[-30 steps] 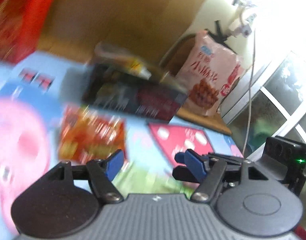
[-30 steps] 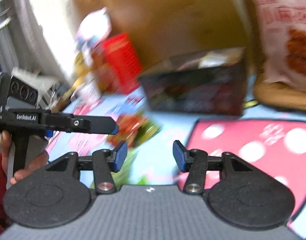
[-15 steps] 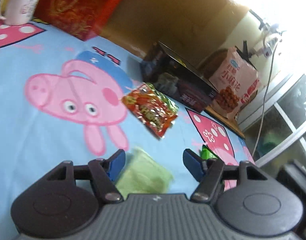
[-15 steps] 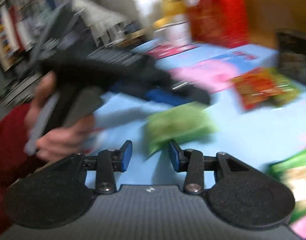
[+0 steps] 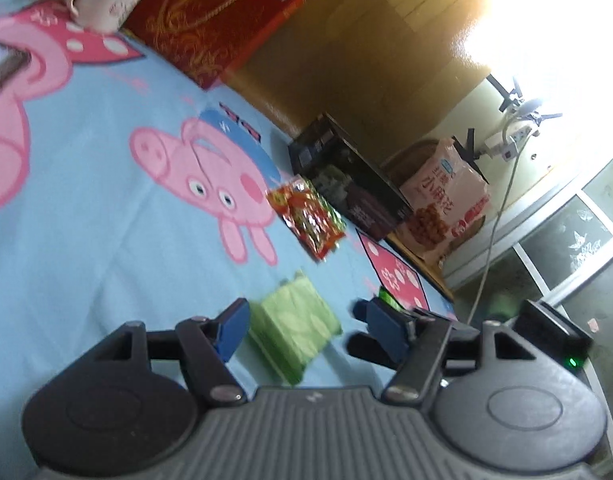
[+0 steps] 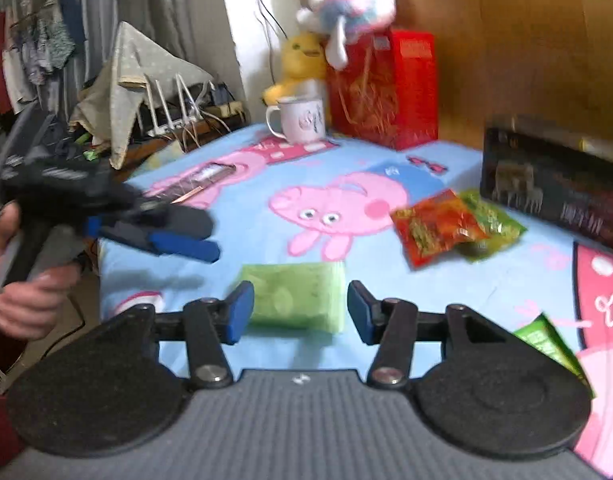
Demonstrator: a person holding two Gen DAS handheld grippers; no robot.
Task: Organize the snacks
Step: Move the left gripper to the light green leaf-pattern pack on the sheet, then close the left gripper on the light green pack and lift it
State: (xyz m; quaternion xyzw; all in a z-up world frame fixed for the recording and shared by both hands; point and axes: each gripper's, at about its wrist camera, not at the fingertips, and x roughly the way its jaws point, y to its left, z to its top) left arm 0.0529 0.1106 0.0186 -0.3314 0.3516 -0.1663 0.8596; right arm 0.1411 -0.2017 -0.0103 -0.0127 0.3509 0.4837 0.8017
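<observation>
Both views have swung off the dark box (image 6: pixel 554 184) at the worktop's (image 5: pixel 86 200) far edge onto the pale green packet (image 6: pixel 296 296) near the front edge, now framed by the empty, half-open left hand-held gripper (image 5: pixel 302 330) and the opening, empty right hand-held gripper (image 6: pixel 298 312), so likely the next pick.

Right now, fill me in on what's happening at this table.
A person is sorting snacks on a cartoon-pig tablecloth, a gripper in each hand. Both the left gripper and the right gripper are aimed at the pale green packet, neither touching it. The right one's jaws are opening. The red-and-green packet lies loose by the dark box. Nothing is held yet.
</observation>
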